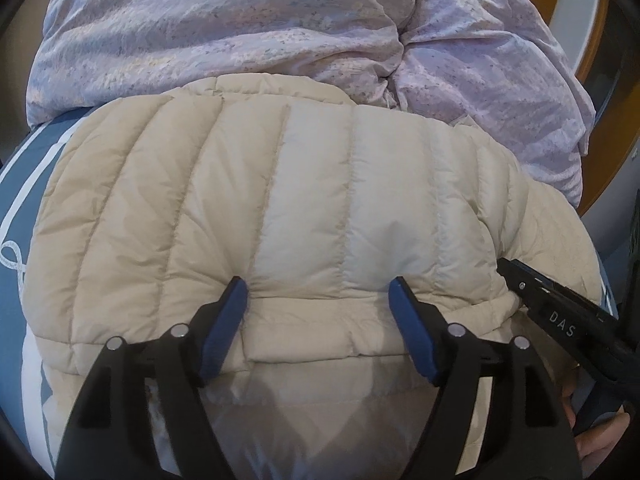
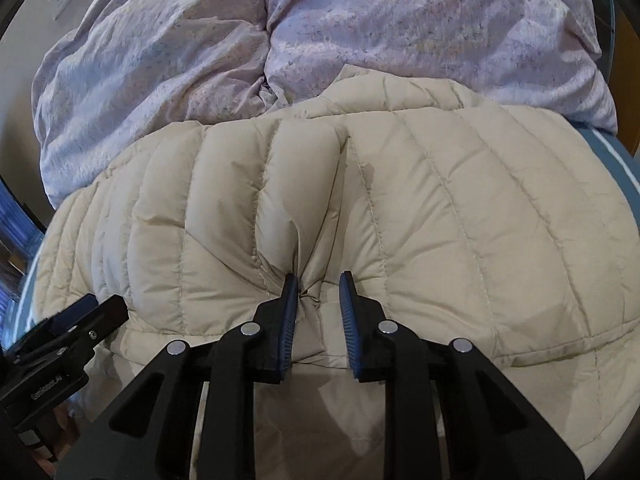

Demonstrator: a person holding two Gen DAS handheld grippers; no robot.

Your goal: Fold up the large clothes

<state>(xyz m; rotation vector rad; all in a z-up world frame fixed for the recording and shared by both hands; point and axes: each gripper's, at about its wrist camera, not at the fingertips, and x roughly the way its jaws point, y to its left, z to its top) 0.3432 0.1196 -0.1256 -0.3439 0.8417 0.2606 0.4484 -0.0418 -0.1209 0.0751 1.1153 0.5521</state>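
Observation:
A beige quilted puffer jacket [image 1: 280, 208] lies folded over on the bed; it also fills the right wrist view [image 2: 420, 208]. My left gripper [image 1: 320, 292] is open, its blue pads [image 1: 224, 328] wide apart and resting against the near folded edge of the jacket. My right gripper [image 2: 318, 284] is narrowed on a bunched fold of the jacket's near edge, with fabric gathered between the pads [image 2: 289, 316]. The right gripper also shows at the right edge of the left wrist view [image 1: 560, 312], and the left one at the lower left of the right wrist view [image 2: 60, 332].
A crumpled lilac duvet [image 1: 240, 24] is heaped behind the jacket and also shows in the right wrist view [image 2: 280, 32]. A blue bedsheet with white lines [image 1: 24, 184] lies under the jacket. A wooden frame [image 1: 600, 80] stands at the far right.

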